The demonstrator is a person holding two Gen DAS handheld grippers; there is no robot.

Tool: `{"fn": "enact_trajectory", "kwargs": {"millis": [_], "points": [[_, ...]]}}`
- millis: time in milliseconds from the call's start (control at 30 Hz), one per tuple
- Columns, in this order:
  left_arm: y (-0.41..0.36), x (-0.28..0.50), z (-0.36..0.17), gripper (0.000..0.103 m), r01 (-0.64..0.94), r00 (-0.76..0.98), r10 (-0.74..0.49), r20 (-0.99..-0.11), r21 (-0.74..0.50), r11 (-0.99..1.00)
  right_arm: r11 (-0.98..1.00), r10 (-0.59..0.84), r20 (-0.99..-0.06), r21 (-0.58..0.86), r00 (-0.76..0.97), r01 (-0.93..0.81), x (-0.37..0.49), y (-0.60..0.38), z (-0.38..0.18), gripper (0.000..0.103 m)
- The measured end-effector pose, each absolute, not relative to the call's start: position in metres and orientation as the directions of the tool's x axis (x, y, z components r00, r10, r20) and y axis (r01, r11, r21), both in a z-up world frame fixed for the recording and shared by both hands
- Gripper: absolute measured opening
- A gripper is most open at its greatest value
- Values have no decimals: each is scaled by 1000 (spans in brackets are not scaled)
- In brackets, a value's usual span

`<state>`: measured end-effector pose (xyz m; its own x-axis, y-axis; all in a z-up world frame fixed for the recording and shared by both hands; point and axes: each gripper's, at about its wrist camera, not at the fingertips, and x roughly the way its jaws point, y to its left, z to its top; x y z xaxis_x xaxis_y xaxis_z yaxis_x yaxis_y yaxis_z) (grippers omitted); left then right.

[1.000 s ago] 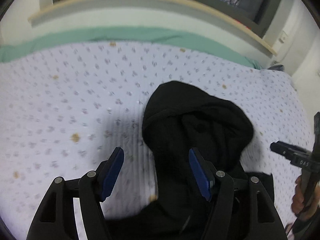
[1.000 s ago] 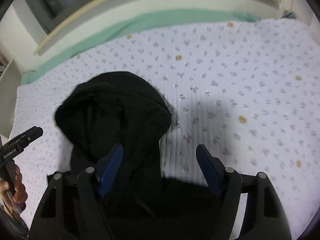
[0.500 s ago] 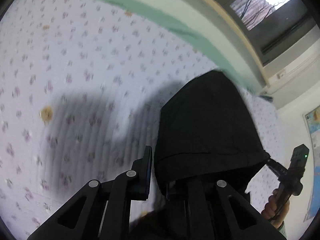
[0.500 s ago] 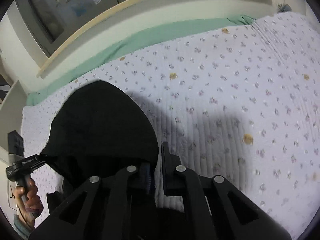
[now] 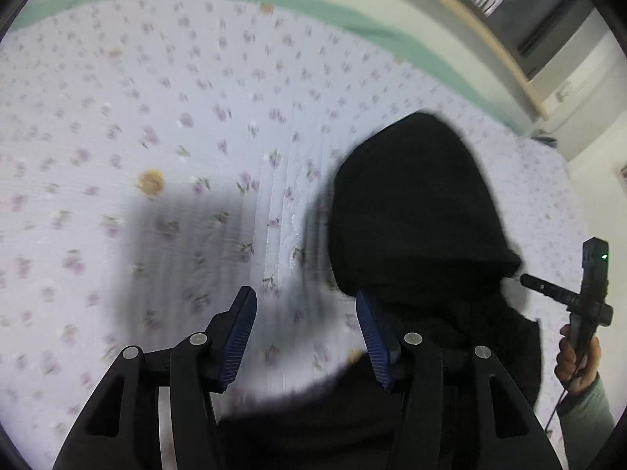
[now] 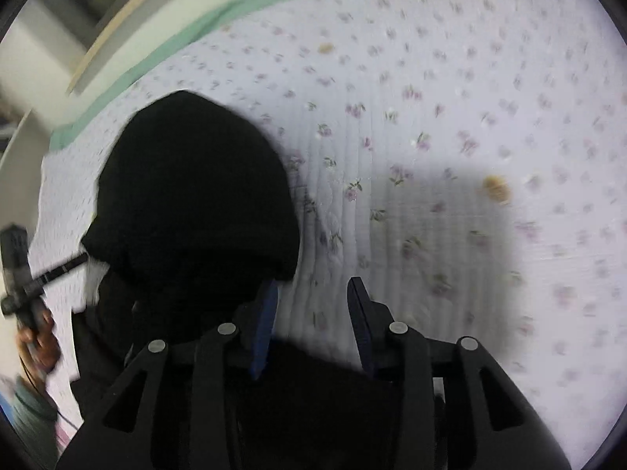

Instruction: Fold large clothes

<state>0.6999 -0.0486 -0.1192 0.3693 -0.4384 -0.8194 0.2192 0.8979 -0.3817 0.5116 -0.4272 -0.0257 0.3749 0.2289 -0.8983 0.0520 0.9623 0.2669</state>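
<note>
A black hooded garment [image 5: 415, 211] lies on a bed with a white flowered quilt [image 5: 196, 117]. Its hood points toward the far side of the bed and its body runs under both grippers. In the left wrist view my left gripper [image 5: 305, 309] is open, its blue-padded fingers just left of the hood's edge, holding nothing. In the right wrist view the same garment [image 6: 196, 196] sits at the left, and my right gripper [image 6: 313, 301] is open and empty beside the hood's right edge. Each gripper shows in the other's view, the right one [image 5: 548, 293] and the left one [image 6: 51, 274].
A green sheet edge [image 5: 352, 19] runs along the far side of the bed, below a pale wooden ledge [image 5: 490, 35] and a window. A white wall [image 6: 23, 58] stands at the left of the right wrist view. Bare quilt [image 6: 470, 117] spreads to the hood's right.
Half a second ago both grippers were shut at the hood's lower edges. Now both are open and have let go, and the hood lies flat on the quilt.
</note>
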Motion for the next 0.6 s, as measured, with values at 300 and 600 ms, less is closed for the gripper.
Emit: {"fn": "enact_trajectory", "kwargs": {"millis": [300, 600], "points": [[-108, 731, -81, 54, 360, 348, -562, -750, -446, 819, 963, 267, -866, 254, 424, -88, 571, -366, -6, 46], [-117, 740, -166, 53, 294, 247, -480, -842, -407, 865, 956, 290, -913, 290, 285, -45, 576, -379, -96, 45]]}}
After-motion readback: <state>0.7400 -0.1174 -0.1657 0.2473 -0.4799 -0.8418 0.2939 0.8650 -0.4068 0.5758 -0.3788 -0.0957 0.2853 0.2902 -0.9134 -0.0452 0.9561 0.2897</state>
